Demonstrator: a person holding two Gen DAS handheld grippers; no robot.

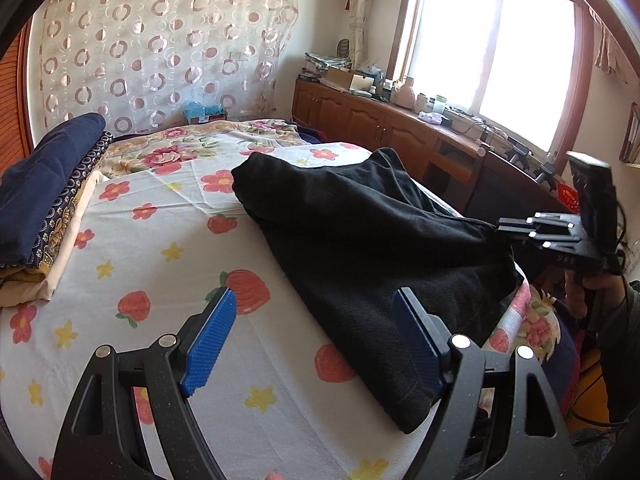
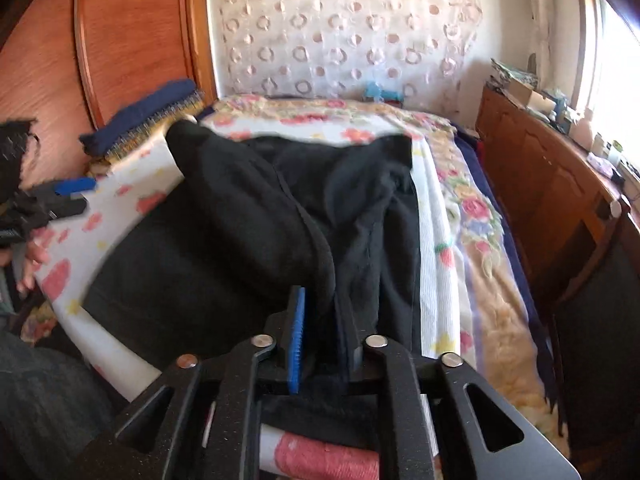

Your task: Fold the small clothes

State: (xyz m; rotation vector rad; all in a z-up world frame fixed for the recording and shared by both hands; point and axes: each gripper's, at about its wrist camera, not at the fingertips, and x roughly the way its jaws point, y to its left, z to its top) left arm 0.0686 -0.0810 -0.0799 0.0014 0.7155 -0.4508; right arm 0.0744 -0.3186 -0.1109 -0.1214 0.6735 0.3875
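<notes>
The black garment [image 1: 372, 248] lies along the bed's right edge, with bare sheet [image 1: 168, 224] to its left. The left gripper [image 1: 316, 344] hangs released above the near hem. The right gripper [image 2: 324, 340] has narrow jaws with a black fold between them; I cannot tell if it pinches.

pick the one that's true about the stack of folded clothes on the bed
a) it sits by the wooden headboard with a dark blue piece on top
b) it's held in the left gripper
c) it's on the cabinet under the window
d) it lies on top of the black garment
a: the stack of folded clothes lies beside the wooden headboard, dark blue piece uppermost, apart from the black garment.
</notes>
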